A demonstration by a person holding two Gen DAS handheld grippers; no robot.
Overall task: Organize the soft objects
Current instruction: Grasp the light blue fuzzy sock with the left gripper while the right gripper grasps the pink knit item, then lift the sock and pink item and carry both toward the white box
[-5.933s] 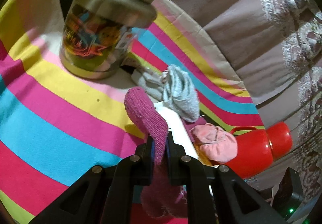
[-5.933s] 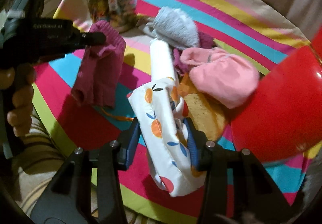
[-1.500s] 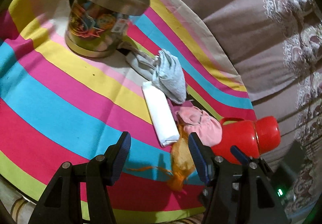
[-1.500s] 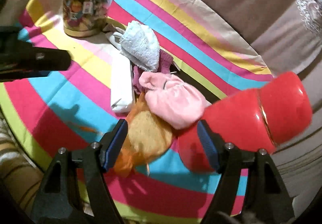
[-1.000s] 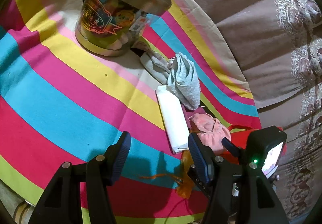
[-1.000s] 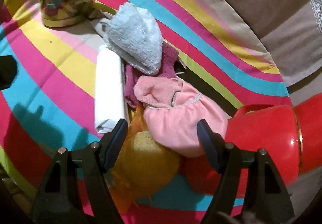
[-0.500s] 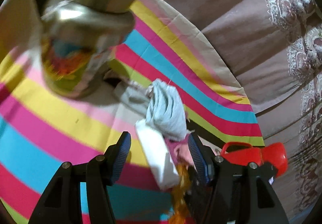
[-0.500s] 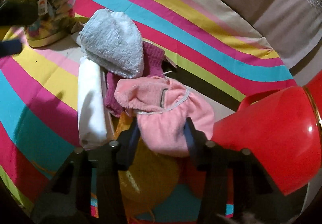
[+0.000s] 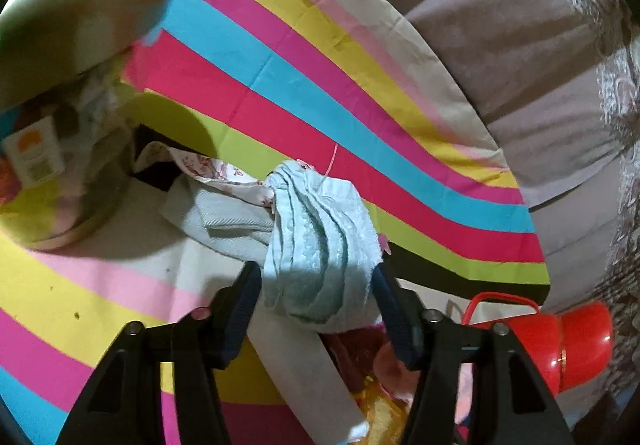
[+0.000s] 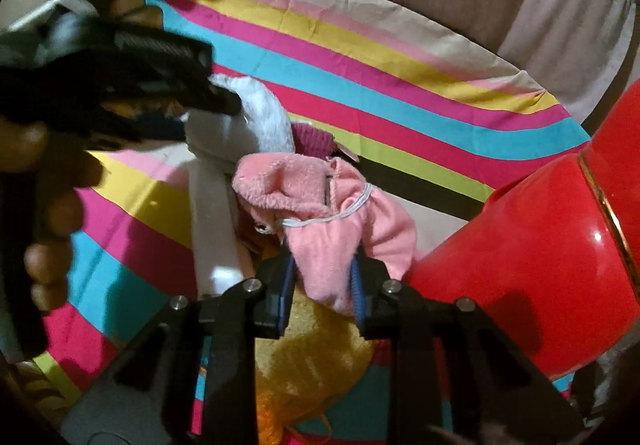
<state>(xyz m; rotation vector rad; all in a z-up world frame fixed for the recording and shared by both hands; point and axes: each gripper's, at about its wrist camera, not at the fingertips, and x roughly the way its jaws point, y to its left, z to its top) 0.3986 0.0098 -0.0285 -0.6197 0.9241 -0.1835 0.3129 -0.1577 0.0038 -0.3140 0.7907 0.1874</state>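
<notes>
Between right tongs (image 10: 322,281), pink cloth (image 10: 320,217) hanging lengthwise

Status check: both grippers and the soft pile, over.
Right gripper closing, clamped on pink cloth. Left gripper closing around pale blue towel. Red flask right beside the pink cloth.

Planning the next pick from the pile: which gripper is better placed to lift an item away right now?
Right, probably. The right gripper has just been closing its jaws and already pinches the pink cloth. The left gripper, also closing, only straddles the pale blue towel, its pads apparently not yet pressing.
</notes>
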